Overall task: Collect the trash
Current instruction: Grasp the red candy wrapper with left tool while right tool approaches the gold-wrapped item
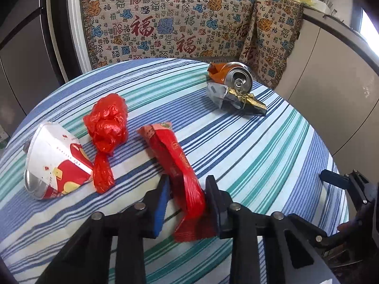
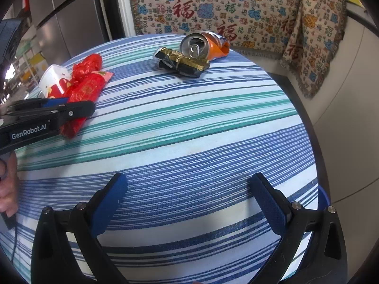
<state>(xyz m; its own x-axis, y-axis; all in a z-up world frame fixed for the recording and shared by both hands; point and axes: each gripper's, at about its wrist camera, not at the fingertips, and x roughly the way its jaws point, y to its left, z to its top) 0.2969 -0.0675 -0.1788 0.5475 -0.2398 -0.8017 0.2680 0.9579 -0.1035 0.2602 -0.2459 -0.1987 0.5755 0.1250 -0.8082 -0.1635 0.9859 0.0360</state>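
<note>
A long red snack wrapper [image 1: 176,165] lies on the striped round table [image 1: 272,153]. My left gripper [image 1: 187,182] straddles its near end, fingers close on both sides but with small gaps, so it is open around it. The wrapper also shows in the right wrist view [image 2: 83,92], with the left gripper [image 2: 78,110] over it. A crumpled red plastic bag [image 1: 106,127], a crushed paper cup [image 1: 54,163], a crushed orange can [image 1: 234,75] and a black-and-gold wrapper [image 1: 241,99] lie on the table. My right gripper [image 2: 189,184] is open and empty above the near table edge.
A patterned cloth [image 1: 170,21] hangs behind the table. A counter with kitchenware [image 1: 315,2] runs along the right. Grey cabinet doors [image 1: 21,47] stand at the left. The can [image 2: 201,45] and the black-and-gold wrapper [image 2: 182,62] sit at the table's far side.
</note>
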